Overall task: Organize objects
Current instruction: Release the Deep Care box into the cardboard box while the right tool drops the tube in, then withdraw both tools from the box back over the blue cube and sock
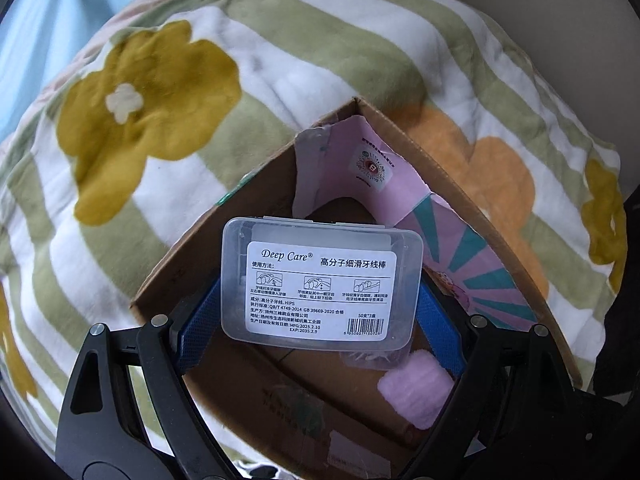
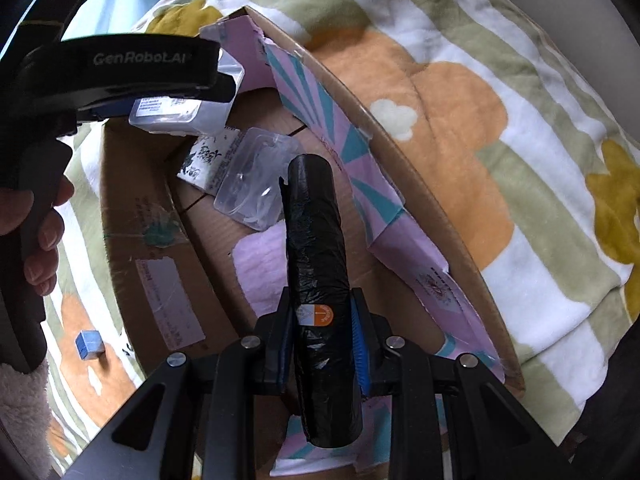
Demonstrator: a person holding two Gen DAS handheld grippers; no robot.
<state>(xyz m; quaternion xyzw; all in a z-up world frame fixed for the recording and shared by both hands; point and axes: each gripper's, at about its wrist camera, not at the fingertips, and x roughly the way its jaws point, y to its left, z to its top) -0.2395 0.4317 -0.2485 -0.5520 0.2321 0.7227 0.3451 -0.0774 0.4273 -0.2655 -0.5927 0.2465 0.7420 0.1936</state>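
Left gripper and right gripper each have jaws clamped on something.

One cardboard box sits on one flowered blanket, and with it there are two clear plastic cases, one black roll, one pink fluffy piece, one printed white packet and one small blue cube.
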